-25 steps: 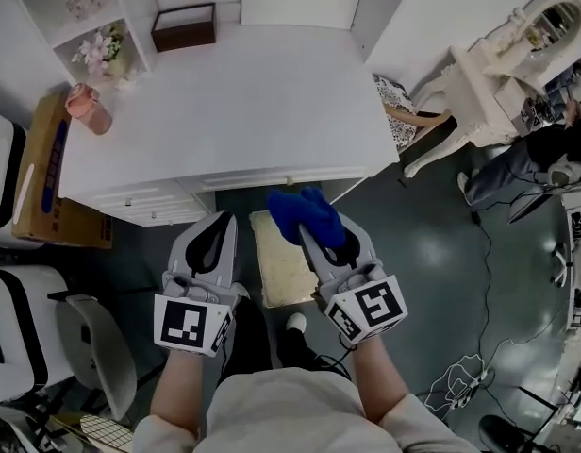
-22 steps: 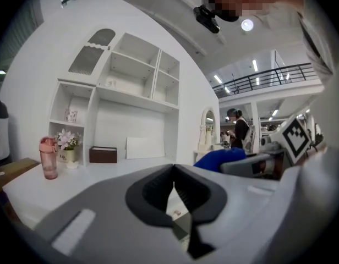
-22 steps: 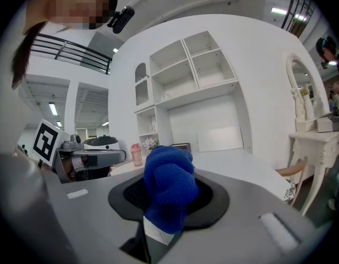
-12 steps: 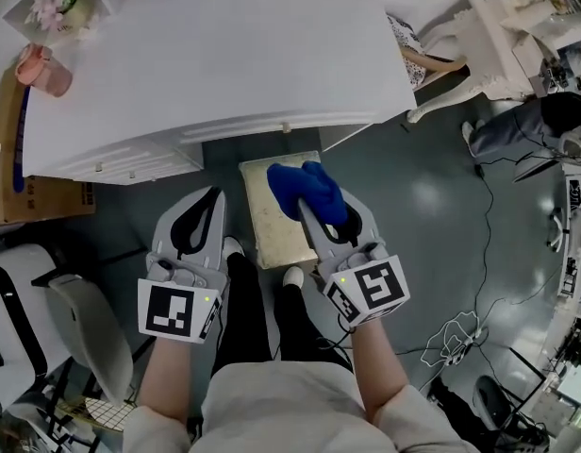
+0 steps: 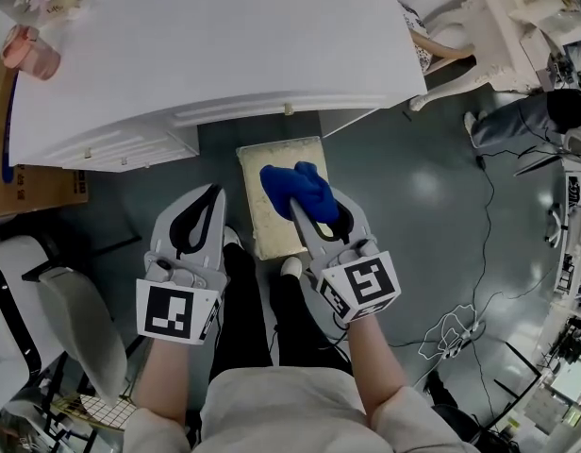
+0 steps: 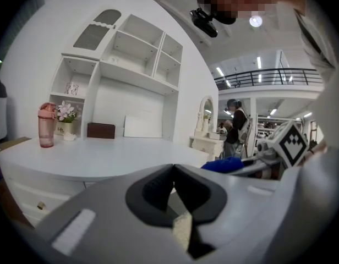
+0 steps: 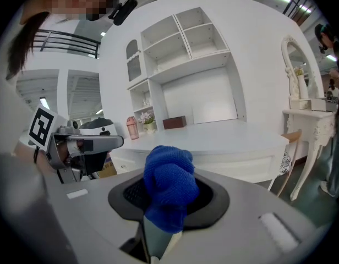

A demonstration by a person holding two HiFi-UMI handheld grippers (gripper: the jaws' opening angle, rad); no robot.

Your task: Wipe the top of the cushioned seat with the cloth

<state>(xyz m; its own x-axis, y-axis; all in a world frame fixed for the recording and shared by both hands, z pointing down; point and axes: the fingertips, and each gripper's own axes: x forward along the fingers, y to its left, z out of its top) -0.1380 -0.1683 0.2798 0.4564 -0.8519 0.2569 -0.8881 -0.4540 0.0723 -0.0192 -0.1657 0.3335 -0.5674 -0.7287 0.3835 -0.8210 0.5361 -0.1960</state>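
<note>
Right tool (image 5: 311, 208) is clenched on the blue cloth (image 5: 298, 187), a knitted, bunched wad bulging past its grey jaws, over the right half of the cushioned seat (image 5: 265, 182), a cream, speckled rectangle below the smooth white bench (image 5: 206, 45). Left tool (image 5: 211, 198) is closed on nothing, beside the seat.

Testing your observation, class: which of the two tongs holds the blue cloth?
The right tongs, clamped on the blue cloth; the left tongs hold nothing.
</note>
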